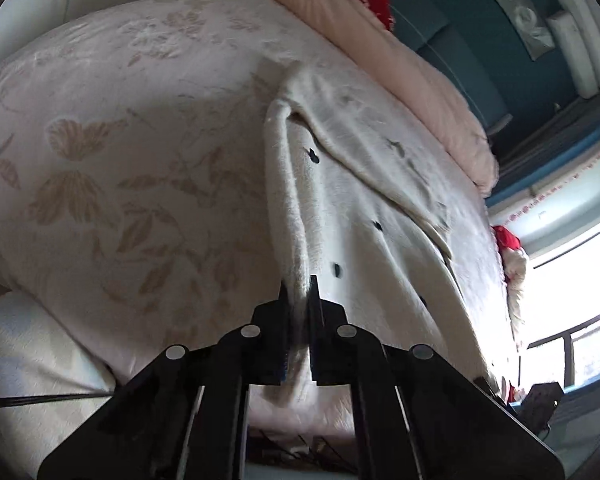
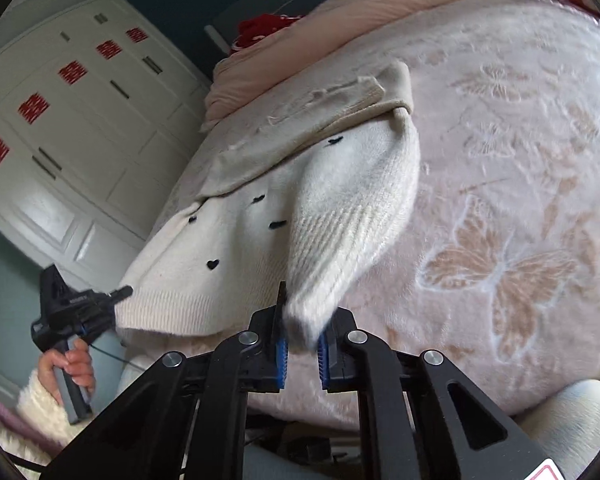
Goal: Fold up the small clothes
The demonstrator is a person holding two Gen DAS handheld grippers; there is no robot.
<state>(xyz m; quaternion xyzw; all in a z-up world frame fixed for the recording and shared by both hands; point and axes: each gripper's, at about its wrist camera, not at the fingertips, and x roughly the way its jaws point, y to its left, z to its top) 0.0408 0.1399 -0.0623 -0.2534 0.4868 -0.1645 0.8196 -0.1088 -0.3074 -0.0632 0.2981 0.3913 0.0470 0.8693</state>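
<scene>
Bed cover (image 1: 120, 152), pale with butterfly print, fills centre. Pink quilt (image 1: 400, 64) at one o'clock. White wardrobe (image 2: 72, 128) with red stickers at ten o'clock.

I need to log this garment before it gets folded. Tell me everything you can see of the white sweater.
The white sweater is a fuzzy knit dotted with small black hearts, with ribbed hem and cuffs. It lies on the floral bedspread, its far part folded over. The right gripper is shut on a ribbed sleeve cuff; the left gripper is shut on a bunched edge of the knit. Both held parts rise off the bed.
</scene>
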